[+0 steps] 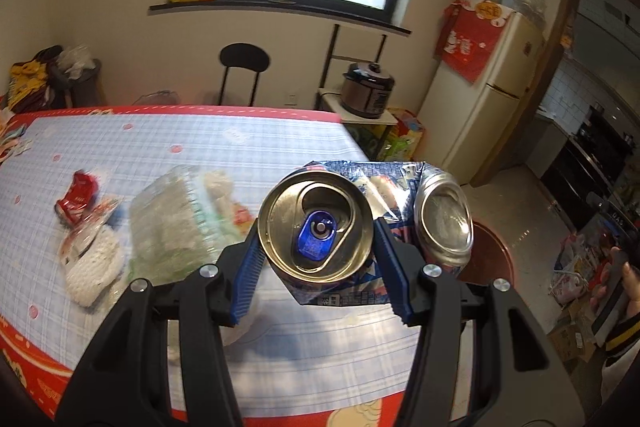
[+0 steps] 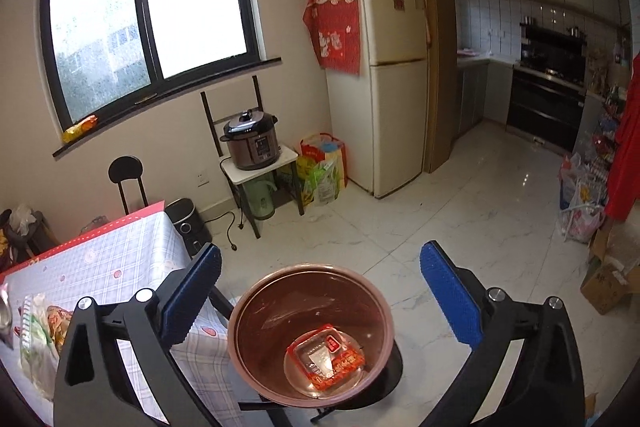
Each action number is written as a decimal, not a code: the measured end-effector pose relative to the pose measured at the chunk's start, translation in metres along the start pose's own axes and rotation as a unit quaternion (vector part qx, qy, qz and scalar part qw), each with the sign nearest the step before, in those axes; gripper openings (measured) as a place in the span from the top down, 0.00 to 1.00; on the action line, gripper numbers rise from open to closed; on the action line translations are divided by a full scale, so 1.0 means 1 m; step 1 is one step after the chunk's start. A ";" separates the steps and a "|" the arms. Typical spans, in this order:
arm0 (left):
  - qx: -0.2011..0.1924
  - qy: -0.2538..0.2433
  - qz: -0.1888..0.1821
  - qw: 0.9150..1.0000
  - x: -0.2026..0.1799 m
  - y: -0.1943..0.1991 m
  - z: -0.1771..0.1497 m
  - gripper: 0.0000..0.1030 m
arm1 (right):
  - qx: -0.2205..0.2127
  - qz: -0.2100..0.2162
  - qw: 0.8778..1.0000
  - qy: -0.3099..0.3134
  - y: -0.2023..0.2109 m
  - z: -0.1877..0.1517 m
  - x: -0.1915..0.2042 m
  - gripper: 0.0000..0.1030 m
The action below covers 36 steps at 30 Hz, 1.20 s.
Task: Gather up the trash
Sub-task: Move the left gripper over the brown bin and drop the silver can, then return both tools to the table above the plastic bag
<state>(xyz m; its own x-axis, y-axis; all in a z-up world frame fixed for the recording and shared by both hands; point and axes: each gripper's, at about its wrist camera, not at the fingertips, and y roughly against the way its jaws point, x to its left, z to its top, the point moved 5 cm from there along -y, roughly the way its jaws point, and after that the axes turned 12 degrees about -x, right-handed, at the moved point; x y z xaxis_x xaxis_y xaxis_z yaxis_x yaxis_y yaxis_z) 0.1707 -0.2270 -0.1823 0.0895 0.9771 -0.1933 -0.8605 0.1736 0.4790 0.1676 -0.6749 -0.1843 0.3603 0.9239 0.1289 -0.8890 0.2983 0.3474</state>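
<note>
A cream two-door fridge [image 2: 384,83] is standing upper centre, a dark pressure cooker [image 2: 251,141] sitting left of it.

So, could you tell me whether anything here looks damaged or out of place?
The can clamped in the left gripper is crushed and folded double, so its top and its base both face the camera. Wrappers and a crumpled plastic bottle lie scattered on the table.

One crushed can [image 1: 320,227], one bowl [image 2: 310,335], two claws [image 1: 316,267] [image 2: 320,291].
</note>
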 end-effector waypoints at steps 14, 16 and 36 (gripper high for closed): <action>0.043 -0.100 -0.135 0.985 -0.176 -0.095 -0.018 0.47 | -0.017 -0.064 0.997 -0.033 0.080 -0.001 -0.085 0.05; 0.047 -0.119 -0.149 0.981 -0.207 -0.114 -0.023 0.47 | -0.012 -0.085 0.996 -0.038 0.086 -0.006 -0.101 0.05; -0.011 -0.111 -0.137 0.984 -0.202 -0.069 0.030 0.06 | -0.034 -0.097 0.992 -0.074 0.114 -0.005 -0.134 0.05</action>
<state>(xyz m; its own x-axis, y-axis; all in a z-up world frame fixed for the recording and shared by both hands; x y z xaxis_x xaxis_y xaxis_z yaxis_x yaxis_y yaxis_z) 0.2273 -0.4328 -0.1502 0.4259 0.8968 -0.1196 -0.7993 0.4349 0.4148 0.0166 -0.7630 -0.1667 0.5592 0.8039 0.2027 -0.8143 0.4866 0.3165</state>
